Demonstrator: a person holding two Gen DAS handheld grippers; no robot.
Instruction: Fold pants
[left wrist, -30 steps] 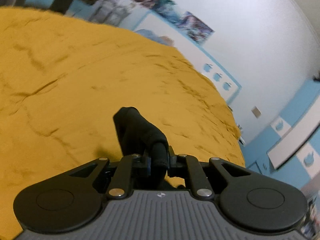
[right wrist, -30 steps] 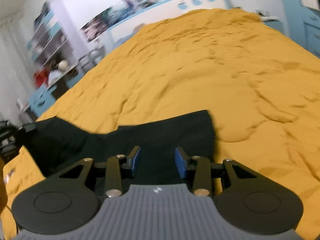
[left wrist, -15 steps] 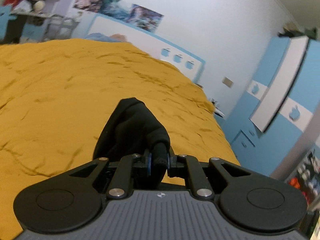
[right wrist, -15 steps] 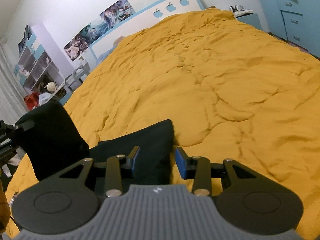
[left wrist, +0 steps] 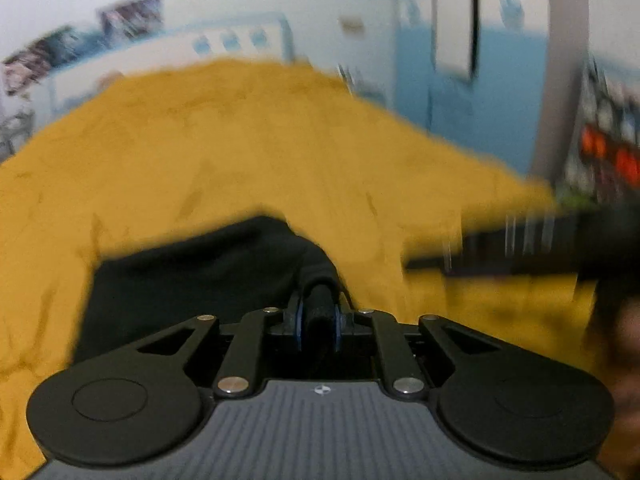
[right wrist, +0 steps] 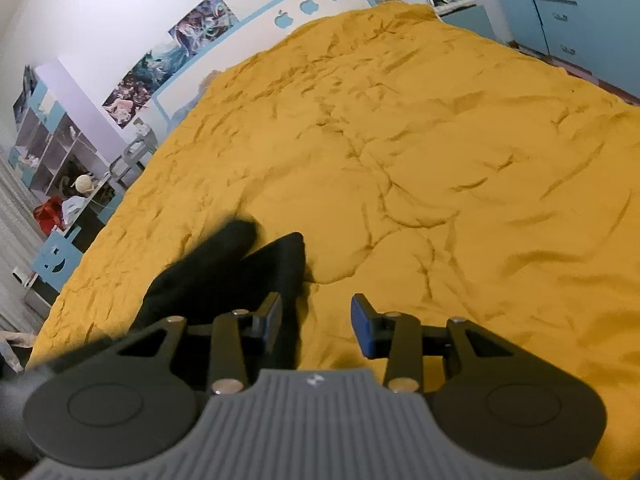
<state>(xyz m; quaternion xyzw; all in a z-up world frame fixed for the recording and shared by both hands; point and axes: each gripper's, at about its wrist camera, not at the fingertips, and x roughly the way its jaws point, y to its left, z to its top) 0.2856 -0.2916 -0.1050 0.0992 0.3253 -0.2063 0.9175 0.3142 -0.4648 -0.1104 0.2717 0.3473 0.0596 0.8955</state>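
Black fabric of the pants (left wrist: 188, 280) lies on the yellow bedspread (left wrist: 240, 152), ahead of and to the left of the left tongs (left wrist: 319, 330). The left tongs are pressed together on a bunched fold of that fabric, which rises between the blue pads. The left wrist view is motion-blurred. A dark smeared shape to the right of these tongs is probably the other tool; this cannot be confirmed.

In the right wrist view, the pants (right wrist: 224, 276) lie ahead of and to the left of the right tongs (right wrist: 316, 326). One narrow strip of cloth runs down just beside the left pad, which overlaps it. Contact cannot be confirmed. The right tongs are spread and hold nothing; bare bedspread (right wrist: 440, 160) shows in the gap and to the right.

Task status, as a judgement:
- Done: one edge is gripped and lifted by the left tongs.
- Left: laying the carried edge flat, and further folds. No neat folded stack is visible.
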